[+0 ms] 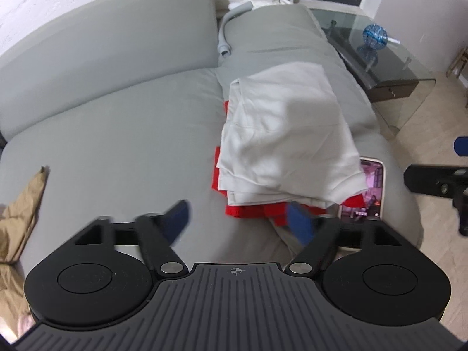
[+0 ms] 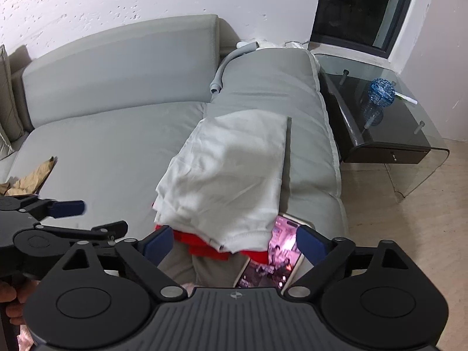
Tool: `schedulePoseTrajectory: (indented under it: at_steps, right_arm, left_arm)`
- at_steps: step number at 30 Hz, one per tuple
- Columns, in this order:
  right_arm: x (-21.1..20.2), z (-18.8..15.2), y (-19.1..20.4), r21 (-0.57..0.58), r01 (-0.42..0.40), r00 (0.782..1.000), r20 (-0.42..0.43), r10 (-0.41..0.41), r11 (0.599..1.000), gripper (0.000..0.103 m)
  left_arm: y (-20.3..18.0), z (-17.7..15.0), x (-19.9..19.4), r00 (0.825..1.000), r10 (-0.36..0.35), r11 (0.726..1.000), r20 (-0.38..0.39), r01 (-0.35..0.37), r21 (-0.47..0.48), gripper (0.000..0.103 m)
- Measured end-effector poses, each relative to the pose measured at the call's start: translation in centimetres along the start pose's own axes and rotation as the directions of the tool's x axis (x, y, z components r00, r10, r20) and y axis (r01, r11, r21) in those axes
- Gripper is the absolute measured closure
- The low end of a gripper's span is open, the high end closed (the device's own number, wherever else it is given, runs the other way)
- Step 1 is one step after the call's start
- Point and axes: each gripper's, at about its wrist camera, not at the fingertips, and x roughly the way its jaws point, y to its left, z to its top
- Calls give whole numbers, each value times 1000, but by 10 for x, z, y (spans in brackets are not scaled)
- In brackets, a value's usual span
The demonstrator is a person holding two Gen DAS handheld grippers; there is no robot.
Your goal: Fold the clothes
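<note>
A grey sofa point(image 2: 117, 134) fills most of both views, its seat cushions smooth and its back cushion running along a white, pitted wall point(image 2: 117, 3). At the far end of the seat a grey hose point(image 2: 226, 64) curves down over the cushion. Beyond the sofa's end stands a glass side bench point(image 2: 421, 128) with a dark drawer unit under it, and a blue wire ball point(image 2: 382, 92) sits on the glass top. A dark window point(image 2: 362, 8) is set in the wall above it, and the floor point(image 2: 409, 234) is pale wood.

On the seat lies a folded white garment point(image 2: 228, 181), stacked on a folded red garment point(image 2: 204, 245) whose edges show along the near and left sides. A phone point(image 2: 278, 257) with a lit screen lies touching the stack's near right corner, partly under the white cloth; whatever is on the screen is too blurred to read. A crumpled tan cloth point(image 1: 20, 213) lies well apart on the left of the seat.

The left gripper point(image 1: 238, 222) hovers over the near edge of the stack with its blue fingers point(image 1: 177, 219) wide apart and empty. The right gripper point(image 2: 235, 245) likewise has its fingers point(image 2: 311, 247) spread, one on each side of the stack's near end and the phone, holding nothing. No brand or label can be read.
</note>
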Motion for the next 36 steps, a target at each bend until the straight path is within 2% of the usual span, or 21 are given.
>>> schedulePoseTrajectory:
  at_steps: [2, 4, 11, 25, 36]
  right_arm:
    - [-6, -1, 6, -17, 6, 1000, -5, -6, 1000, 6]
    - [-13, -3, 13, -35, 18, 1000, -1, -18, 999, 3]
    - [-30, -5, 26, -77, 46, 999, 4, -46, 996, 1]
    - [-33, -6, 26, -55, 26, 999, -33, -28, 998, 1]
    - [-29, -9, 26, -40, 22, 999, -42, -24, 999, 1]
  left_arm:
    - [1, -2, -12, 1000, -3, 1000, 17, 3, -7, 8]
    - [0, -2, -20, 1000, -2, 1000, 17, 2, -4, 0]
    - [-6, -1, -33, 999, 43, 999, -30, -42, 27, 0]
    - [-2, -7, -32, 999, 3, 1000, -50, -4, -11, 1]
    - [-3, -9, -30, 998, 7, 1000, -54, -7, -17, 1]
